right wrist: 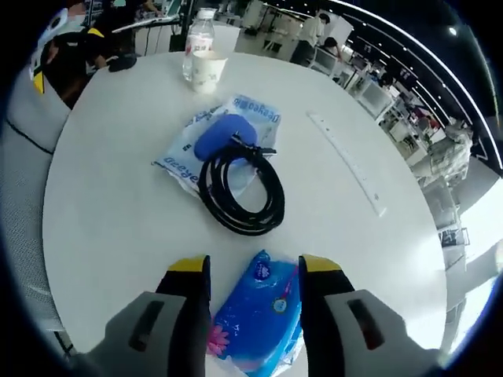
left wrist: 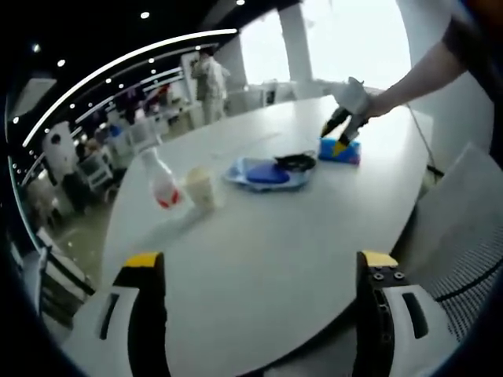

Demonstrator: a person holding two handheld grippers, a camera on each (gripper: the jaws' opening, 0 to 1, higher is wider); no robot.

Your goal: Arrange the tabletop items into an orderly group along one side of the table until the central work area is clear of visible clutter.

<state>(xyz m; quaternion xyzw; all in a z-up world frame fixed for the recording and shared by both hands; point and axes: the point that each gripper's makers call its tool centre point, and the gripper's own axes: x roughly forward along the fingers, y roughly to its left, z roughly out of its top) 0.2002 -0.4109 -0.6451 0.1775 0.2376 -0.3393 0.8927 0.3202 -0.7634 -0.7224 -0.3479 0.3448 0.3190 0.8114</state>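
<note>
Right now my right hand-held gripper (right wrist: pixel 253 275) has its jaws set on either side of the blue tissue pack (right wrist: pixel 258 314), close against it; whether they are actually pinching it I cannot tell from the right gripper view. In the left gripper view that same gripper (left wrist: pixel 339 133) sits over the pack (left wrist: pixel 339 151) at the far edge of the white desk (left wrist: pixel 259 259). My left hand-held gripper (left wrist: pixel 259 271) is wide open and holds nothing, hovering above bare desk.

Just beyond the pack lies the coiled black cable (right wrist: pixel 240 188), resting partly on a flat plastic packet with a blue pad (right wrist: pixel 216 137). Further off stand a paper cup (right wrist: pixel 208 71) and a water bottle (right wrist: pixel 200 39), close together.

To do this well, I should squeeze the soft pack across its middle, firmly but without crushing it, lift it clear so it does not snag the cable, then set it beside the cup and bottle.
</note>
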